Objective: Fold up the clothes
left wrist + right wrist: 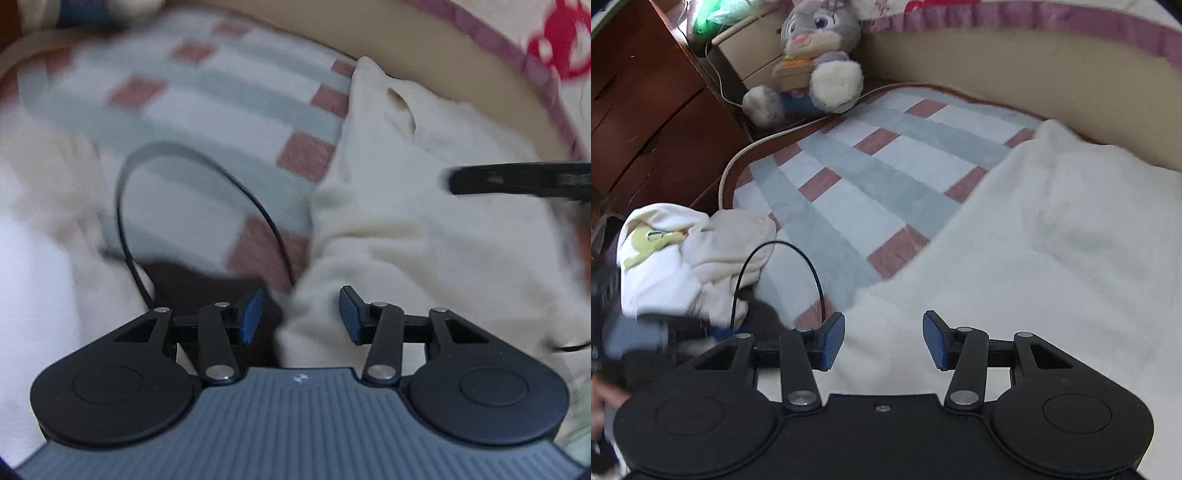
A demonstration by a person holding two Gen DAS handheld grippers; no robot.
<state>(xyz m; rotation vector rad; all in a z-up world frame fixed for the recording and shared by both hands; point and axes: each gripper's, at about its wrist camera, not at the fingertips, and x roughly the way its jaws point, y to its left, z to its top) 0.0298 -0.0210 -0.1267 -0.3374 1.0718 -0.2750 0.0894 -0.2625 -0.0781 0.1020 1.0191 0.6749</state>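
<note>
One checked blanket (pixel 871 177) covers the bed. One cream garment (pixel 1052 236) lies over its right part, long axis running from the near edge toward the headboard (pixel 997 62). A heap of perhaps two pale clothes (pixel 690 254) sits at the left edge. One plush rabbit (pixel 820 55) sits at the far left corner. The left gripper (pixel 301 314) and right gripper (pixel 884 341) are both spread, pinching nothing, over the garment's near edge.

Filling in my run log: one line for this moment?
left tongs: open, empty | right tongs: open, empty | cream fleece garment: flat on checked blanket
</note>
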